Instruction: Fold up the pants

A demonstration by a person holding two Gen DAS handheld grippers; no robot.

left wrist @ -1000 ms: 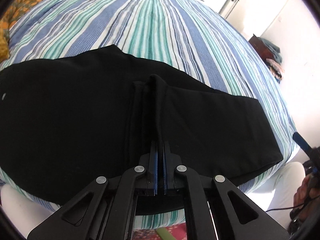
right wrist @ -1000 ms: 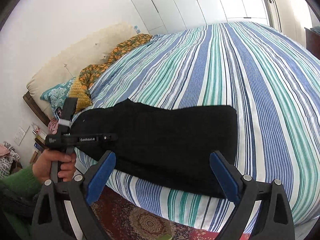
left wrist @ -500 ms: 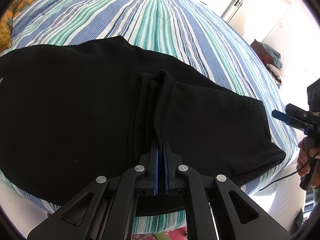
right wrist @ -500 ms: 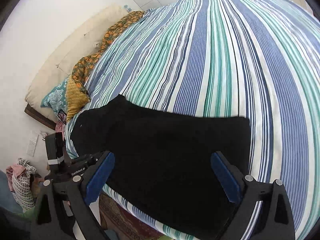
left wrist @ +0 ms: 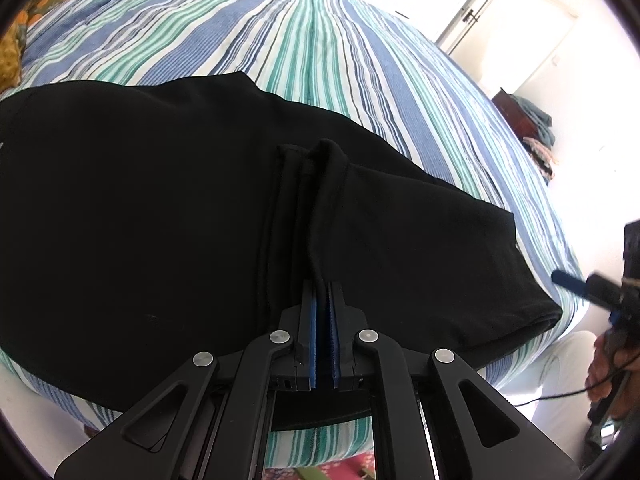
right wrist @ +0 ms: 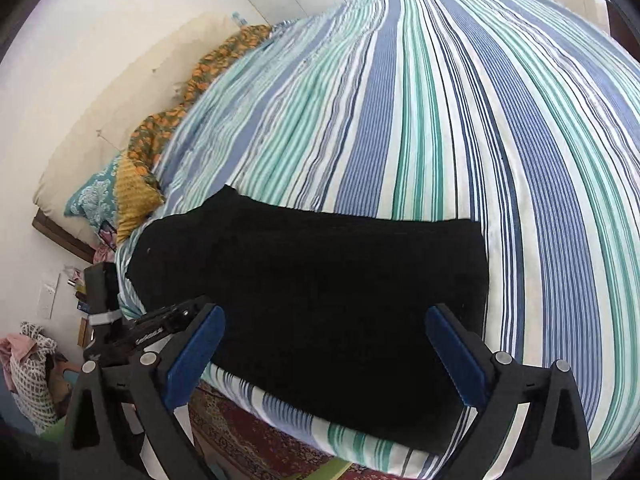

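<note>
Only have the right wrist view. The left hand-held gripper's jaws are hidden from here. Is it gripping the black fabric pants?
Observer: Yes. The left hand-held gripper is shut on a raised ridge of the black fabric pants, close to their near edge.
Operator: How far does the ridge run?
Observer: From the pads it runs away from the gripper and ends about halfway across the pants.
Operator: Anything past the bed on that side?
Observer: Beyond the blue-and-green striped bedcover, a dark wooden stand carries a heap of teal and pink clothes.
</note>
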